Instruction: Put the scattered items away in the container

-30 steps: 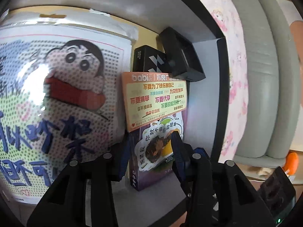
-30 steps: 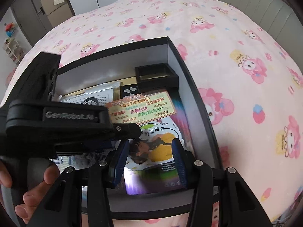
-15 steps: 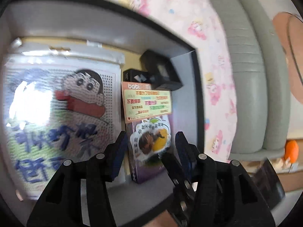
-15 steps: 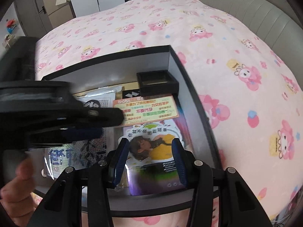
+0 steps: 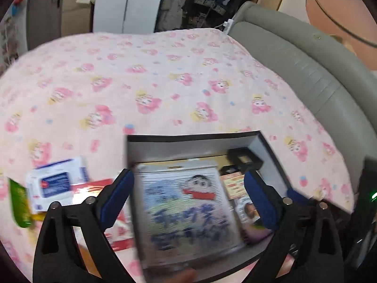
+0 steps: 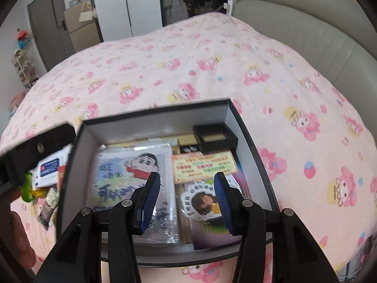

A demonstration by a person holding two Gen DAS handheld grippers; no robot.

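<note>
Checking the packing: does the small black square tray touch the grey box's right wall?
Apart. The right wrist view shows grey floor between the black tray and the box's right wall.

Left gripper (image 5: 188,200) angles downward, jaws opening, empty; right gripper (image 6: 187,200) part open, empty.

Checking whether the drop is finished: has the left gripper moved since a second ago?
Yes. The left gripper has pulled up and back from the box, jaws opening, empty.

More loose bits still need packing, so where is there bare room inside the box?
Little. The cartoon sheet fills the box floor's left half; the purple card pack and small black tray crowd the right. Only a narrow strip along the far wall stays bare. Stacking on the sheet seems easiest.
</note>
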